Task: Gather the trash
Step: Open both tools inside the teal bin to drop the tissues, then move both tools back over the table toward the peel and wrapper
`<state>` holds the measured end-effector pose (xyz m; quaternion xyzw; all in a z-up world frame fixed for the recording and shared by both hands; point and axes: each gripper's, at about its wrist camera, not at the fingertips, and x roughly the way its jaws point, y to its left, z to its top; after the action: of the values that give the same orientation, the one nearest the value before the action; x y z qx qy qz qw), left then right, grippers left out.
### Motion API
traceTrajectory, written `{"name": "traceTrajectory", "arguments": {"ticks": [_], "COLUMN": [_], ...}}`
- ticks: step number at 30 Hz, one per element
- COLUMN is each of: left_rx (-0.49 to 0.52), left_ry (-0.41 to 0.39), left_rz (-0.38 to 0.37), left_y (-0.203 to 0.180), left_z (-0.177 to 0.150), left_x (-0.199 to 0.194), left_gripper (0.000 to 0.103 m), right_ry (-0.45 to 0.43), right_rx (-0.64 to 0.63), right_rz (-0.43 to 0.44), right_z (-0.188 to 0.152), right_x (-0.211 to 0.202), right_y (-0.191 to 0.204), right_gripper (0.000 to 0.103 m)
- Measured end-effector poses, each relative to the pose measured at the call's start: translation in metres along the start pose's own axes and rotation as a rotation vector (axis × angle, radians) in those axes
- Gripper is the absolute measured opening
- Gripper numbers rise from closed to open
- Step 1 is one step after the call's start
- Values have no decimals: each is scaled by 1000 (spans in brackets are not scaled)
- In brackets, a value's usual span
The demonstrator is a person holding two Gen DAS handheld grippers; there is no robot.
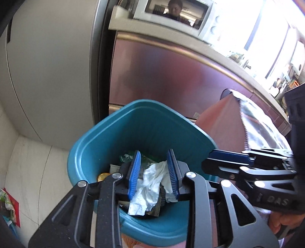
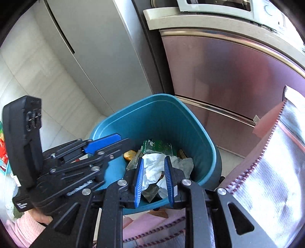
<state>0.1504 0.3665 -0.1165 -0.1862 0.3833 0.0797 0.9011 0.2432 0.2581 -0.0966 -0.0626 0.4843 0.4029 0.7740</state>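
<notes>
Both grippers, left gripper [image 1: 154, 173] and right gripper [image 2: 153, 176], are hovering over the teal bin [image 1: 89, 152], jaws parted, gripping nothing. Crumpled tissue [image 1: 150, 183] and wrappers [image 2: 158, 146] are lying inside; floor litter [image 1: 7, 206] is awaiting collection.

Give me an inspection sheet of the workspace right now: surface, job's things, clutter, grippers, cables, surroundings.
Surface: pale tiled floor; no table seen.
Job's things: teal bin holding crumpled white tissue, green wrapper, a gold-coloured piece and other scraps.
Clutter: colourful packaging on the floor at the far left edge.
Grippers: left gripper and right gripper both above the bin, jaws apart, nothing pinched. A pink and silver foil bag lies beside the right gripper; what holds it is unclear.
Cables: nothing seen.
Surroundings: grey fridge, reddish cabinet front, microwave on the counter.
</notes>
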Motion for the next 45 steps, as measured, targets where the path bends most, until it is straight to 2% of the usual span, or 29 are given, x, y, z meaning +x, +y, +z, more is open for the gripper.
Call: {"name": "traceTrajectory", "arguments": {"ticks": [5, 13, 20, 24, 29, 33, 40, 45], "left_rx": [37, 128, 173, 211, 265, 330, 490, 587], "left_ry": [-70, -152, -194, -209, -207, -177, -104, -45], "left_rz": [-10, -1, -28, -62, -146, -248, -420, -504], "left_y": [-12, -36, -61, -80, -109, -143, -226, -283], "left_z": [-1, -12, -28, -37, -52, -69, -104, -126], "left_x": [-33, -81, -114, -126, -136, -135, -129, -119], "left_gripper": [36, 49, 61, 64, 67, 70, 70, 69], "right_ry": [-37, -121, -210, -256, -297, -341, -446, -464], "right_rx": [26, 63, 86, 81, 112, 191, 380, 473], "right_rz": [17, 56, 75, 67, 28, -25, -203, -313], "right_z": [-12, -33, -58, -78, -117, -157, -238, -282], "right_x": [-18, -62, -107, -132, -168, -204, -276, -304], "right_y": [-5, -12, -15, -16, -26, -49, -98, -130], "right_gripper": [28, 31, 33, 41, 41, 43, 44, 45]}}
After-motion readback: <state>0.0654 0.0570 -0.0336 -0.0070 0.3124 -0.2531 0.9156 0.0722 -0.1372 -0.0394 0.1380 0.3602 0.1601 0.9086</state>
